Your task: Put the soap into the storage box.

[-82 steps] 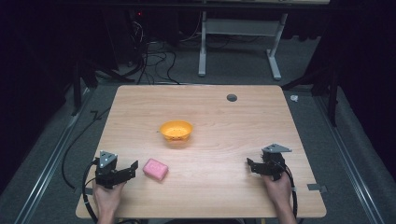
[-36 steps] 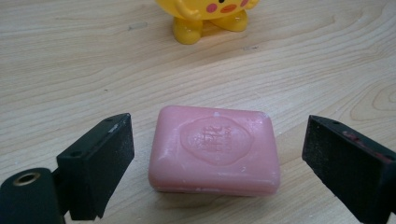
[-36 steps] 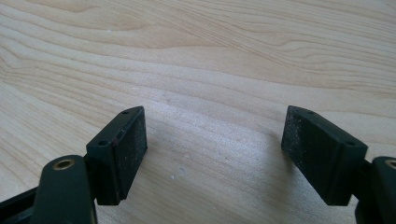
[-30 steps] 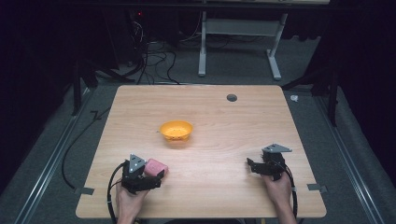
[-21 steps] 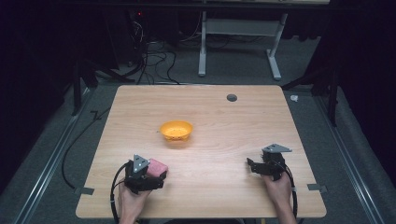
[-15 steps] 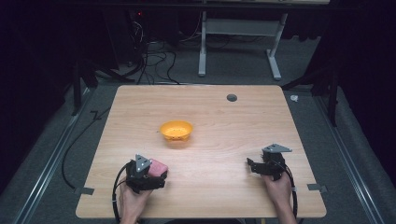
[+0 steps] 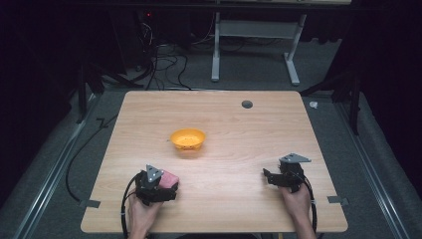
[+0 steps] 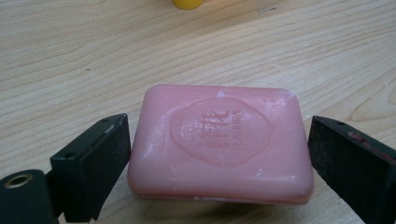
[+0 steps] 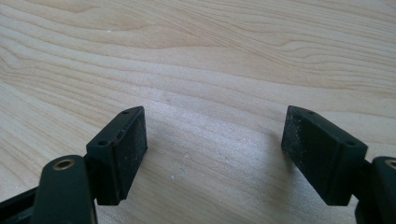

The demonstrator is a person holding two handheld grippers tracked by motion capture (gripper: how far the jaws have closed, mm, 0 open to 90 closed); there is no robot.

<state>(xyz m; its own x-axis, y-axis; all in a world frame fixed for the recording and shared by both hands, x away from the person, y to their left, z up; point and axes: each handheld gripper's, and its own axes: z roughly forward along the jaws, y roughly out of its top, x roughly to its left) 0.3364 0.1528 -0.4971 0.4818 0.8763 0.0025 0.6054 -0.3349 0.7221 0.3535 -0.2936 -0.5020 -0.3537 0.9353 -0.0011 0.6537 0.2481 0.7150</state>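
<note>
A pink soap bar (image 8: 219,140) with an embossed stamp lies flat on the wooden table (image 7: 239,129), near its front left. My left gripper (image 8: 219,154) is open and low over the table, one jaw on each side of the soap. The left jaw sits against one short end and the right jaw is at or just off the other end. From above, the left gripper (image 7: 168,183) covers part of the soap (image 7: 171,177). My right gripper (image 7: 266,175) rests open at the front right, with only bare wood between its jaws (image 9: 215,149).
An orange bowl (image 7: 187,139) stands near the middle of the table, beyond the soap; its yellow-orange base (image 8: 187,3) shows at the top edge of the left gripper view. A dark round grommet (image 7: 247,104) sits at the back. Cables and a desk frame lie on the floor behind.
The left gripper moved right from the table's front-left corner to the soap and settled with its jaws around it. The right gripper has stayed still.
</note>
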